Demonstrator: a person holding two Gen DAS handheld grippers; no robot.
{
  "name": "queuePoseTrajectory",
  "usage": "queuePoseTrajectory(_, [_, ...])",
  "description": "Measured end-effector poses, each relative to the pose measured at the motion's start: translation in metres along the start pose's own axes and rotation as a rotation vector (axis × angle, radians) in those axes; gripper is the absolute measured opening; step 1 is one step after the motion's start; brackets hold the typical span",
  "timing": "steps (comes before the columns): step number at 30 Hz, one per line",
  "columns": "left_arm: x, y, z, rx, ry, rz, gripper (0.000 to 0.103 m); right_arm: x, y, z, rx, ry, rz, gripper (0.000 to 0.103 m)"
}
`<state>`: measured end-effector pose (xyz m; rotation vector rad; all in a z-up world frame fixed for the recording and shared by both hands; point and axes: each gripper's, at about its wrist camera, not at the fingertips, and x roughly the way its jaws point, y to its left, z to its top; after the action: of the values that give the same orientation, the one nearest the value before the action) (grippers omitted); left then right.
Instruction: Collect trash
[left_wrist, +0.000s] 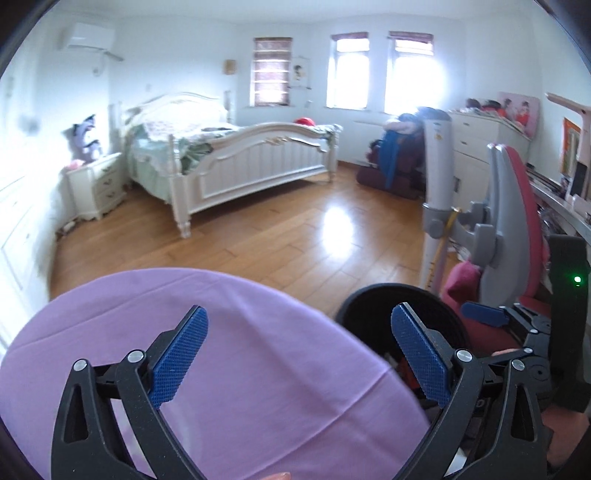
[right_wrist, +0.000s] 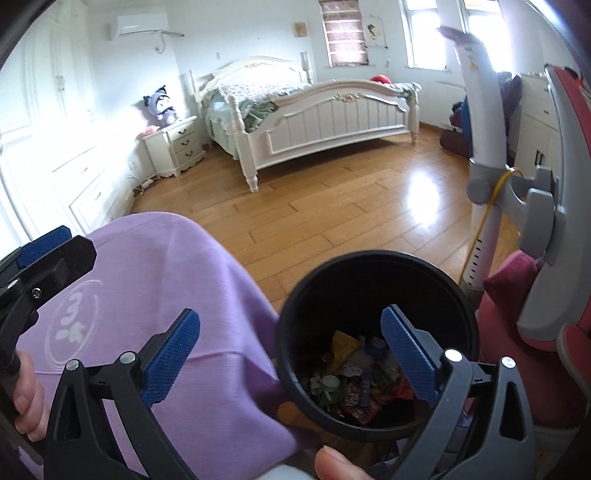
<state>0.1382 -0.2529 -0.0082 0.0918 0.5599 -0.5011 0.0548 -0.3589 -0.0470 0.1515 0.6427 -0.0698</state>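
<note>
A round black trash bin (right_wrist: 369, 257) stands on the wooden floor just below me, holding several crumpled wrappers and paper scraps (right_wrist: 351, 380). My right gripper (right_wrist: 291, 317) hangs open above it; one blue pad is over the bin's mouth, the other over a purple garment (right_wrist: 166, 295) on the person. Nothing is between its fingers. In the left wrist view my left gripper (left_wrist: 300, 314) is also open and empty, mostly over the purple garment (left_wrist: 240, 350), with the bin (left_wrist: 388, 290) under its right finger. The bin's contents are hidden there. A thumb (right_wrist: 332, 461) shows at the bottom edge.
A red and grey chair (right_wrist: 546, 258) and a white pole (right_wrist: 484, 147) stand close to the right of the bin. Across the wooden floor (right_wrist: 314, 206) are a white bed (right_wrist: 332, 118) and a nightstand (right_wrist: 177, 147). Drawers and a cluttered desk (left_wrist: 554, 192) line the right wall.
</note>
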Motion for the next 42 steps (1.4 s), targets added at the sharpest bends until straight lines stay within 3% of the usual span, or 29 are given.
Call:
queuePoseTrajectory(8, [-0.061, 0.084, -0.031, -0.102, -0.066, 0.237, 0.098, -0.023, 0.075, -0.003, -0.034, -0.179, 0.082, 0.098])
queuePoseTrajectory(16, [-0.099, 0.134, -0.065, -0.156, -0.102, 0.336, 0.098, -0.027, 0.148, -0.010, -0.131, -0.202, 0.161, 0.098])
queuePoseTrajectory(21, [-0.111, 0.155, -0.079, -0.198, -0.121, 0.367, 0.098, -0.031, 0.167, -0.016, -0.125, -0.263, 0.140, 0.098])
queuePoseTrajectory(26, [-0.114, 0.166, -0.082, -0.231, -0.140, 0.347, 0.098, -0.041, 0.183, -0.018, -0.158, -0.326, 0.091, 0.098])
queuePoseTrajectory(42, [-0.093, 0.186, -0.094, -0.271, -0.061, 0.313, 0.098, -0.044, 0.179, -0.016, -0.170, -0.359, 0.053, 0.098])
